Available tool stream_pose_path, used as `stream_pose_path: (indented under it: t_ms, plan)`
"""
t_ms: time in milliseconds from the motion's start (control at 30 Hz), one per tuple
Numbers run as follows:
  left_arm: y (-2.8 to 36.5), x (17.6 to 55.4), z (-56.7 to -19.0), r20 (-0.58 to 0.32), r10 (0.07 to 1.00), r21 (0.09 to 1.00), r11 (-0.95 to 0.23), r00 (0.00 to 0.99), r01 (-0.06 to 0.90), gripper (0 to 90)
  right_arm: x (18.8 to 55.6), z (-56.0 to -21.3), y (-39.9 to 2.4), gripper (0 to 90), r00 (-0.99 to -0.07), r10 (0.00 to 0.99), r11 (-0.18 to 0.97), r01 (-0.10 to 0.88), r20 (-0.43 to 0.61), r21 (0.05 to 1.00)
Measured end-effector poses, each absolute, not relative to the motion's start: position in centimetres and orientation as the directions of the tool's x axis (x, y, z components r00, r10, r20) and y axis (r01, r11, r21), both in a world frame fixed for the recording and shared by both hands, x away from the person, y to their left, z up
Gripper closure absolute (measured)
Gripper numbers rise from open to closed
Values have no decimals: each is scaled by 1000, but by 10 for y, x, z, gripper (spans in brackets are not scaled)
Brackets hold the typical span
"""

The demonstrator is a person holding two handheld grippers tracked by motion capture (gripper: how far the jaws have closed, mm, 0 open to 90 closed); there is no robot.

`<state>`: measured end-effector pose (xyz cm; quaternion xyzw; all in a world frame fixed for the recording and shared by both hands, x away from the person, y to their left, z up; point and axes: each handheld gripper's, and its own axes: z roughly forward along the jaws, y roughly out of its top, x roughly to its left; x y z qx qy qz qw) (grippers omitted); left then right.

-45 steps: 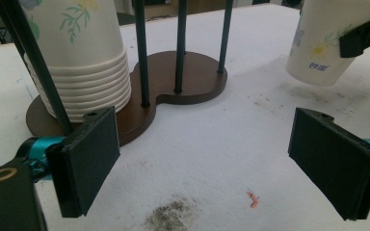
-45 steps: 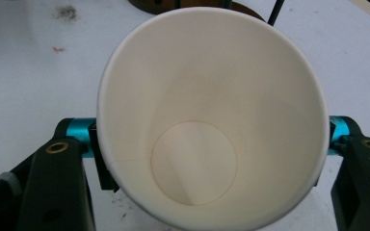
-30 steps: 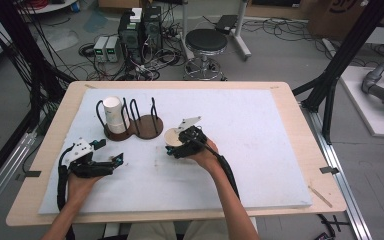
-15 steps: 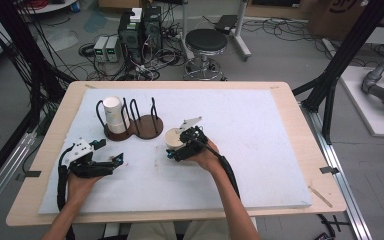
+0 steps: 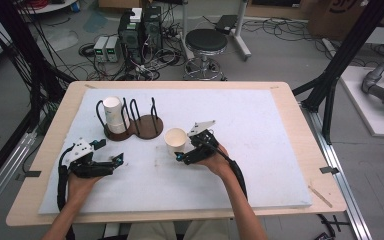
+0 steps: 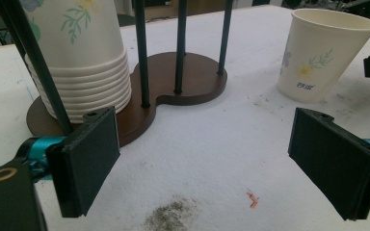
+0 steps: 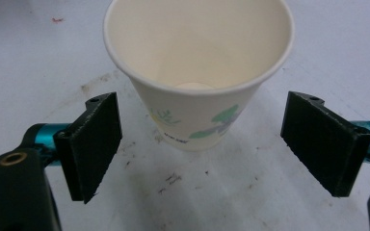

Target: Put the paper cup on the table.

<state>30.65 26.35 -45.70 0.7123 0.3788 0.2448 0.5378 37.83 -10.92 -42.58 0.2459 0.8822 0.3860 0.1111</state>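
With its jaws just sprung wide and nothing pinched, the right gripper (image 5: 180,156) sits directly near of the paper cup (image 5: 175,141), which stands upright and free on the table (image 5: 260,125), slightly beyond the pads. Off to the left, the left gripper (image 5: 117,160) waits spread and empty, facing the cup rack (image 5: 130,122). How many stacked cups the rack holds is hard to make out.

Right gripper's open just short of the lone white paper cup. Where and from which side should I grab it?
Take the upright white floral paper cup across its tapered side wall, about mid-height, coming in level from the right gripper's present side. Its jaws have just been opening, and the cup stands just ahead of them, not between the pads. Squeeze lightly: the thin wall would probably buckle near the open rim.
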Motion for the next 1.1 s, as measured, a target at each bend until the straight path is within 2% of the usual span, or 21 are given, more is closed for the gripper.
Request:
stream_pose_path:
  t_ms: [467, 1100]
  plan:
    - [264, 306, -457, -60, 801, 953, -132, 596, 273, 107, 363, -427, -145, 147, -830, 557, 498, 349, 15, 794]
    - [264, 306, -457, -63, 804, 953, -127, 591, 274, 108, 343, -435, -205, 148, -752, 658, 381, 375, 37, 845]
